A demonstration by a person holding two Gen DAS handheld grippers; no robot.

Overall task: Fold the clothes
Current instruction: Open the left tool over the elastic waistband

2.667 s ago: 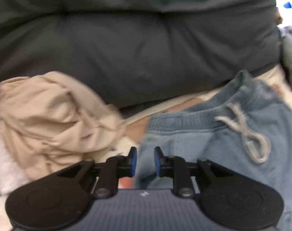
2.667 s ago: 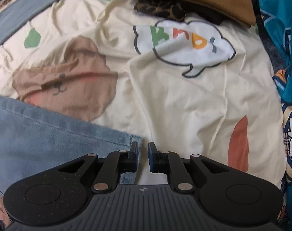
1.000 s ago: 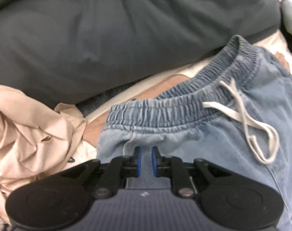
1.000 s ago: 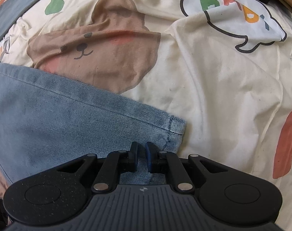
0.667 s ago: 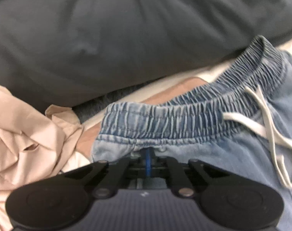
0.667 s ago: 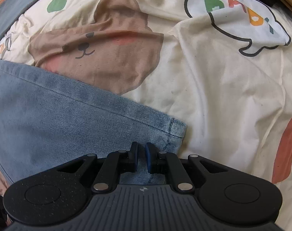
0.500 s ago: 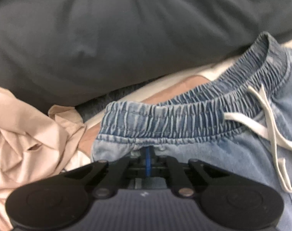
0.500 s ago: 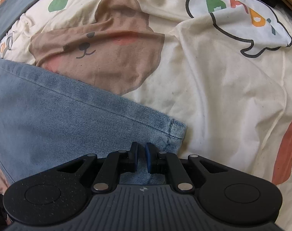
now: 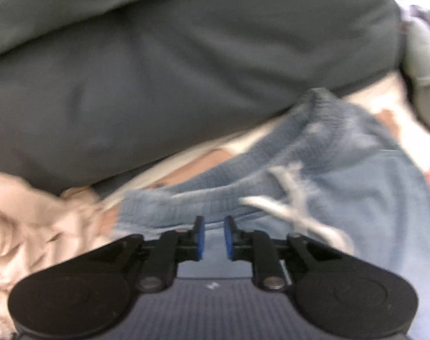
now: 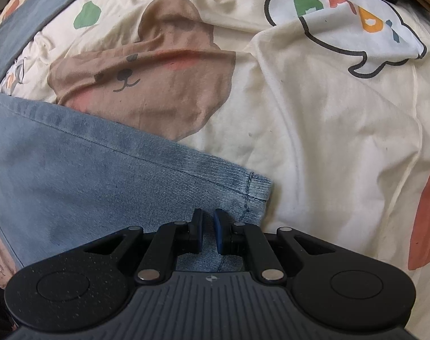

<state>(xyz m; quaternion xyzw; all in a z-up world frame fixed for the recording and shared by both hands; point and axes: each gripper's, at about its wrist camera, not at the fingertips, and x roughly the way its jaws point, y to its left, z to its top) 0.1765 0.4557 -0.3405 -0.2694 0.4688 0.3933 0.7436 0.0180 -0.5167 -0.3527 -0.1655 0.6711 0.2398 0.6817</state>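
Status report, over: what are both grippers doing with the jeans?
Left gripper jaws just opening, nothing pinched, above jeans waistband. Right gripper narrow gap over hem, grip unclear. Beige garment beside waistband.

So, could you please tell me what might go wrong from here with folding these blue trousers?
1. The left gripper has just been opening, with no cloth pinched between its pads, so the waistband may be left slumped rather than carried over.
2. Its drawstring lies loose near that gripper and could snag.
3. The right gripper sits over the hem with a gap at its pads; it may miss a layer.
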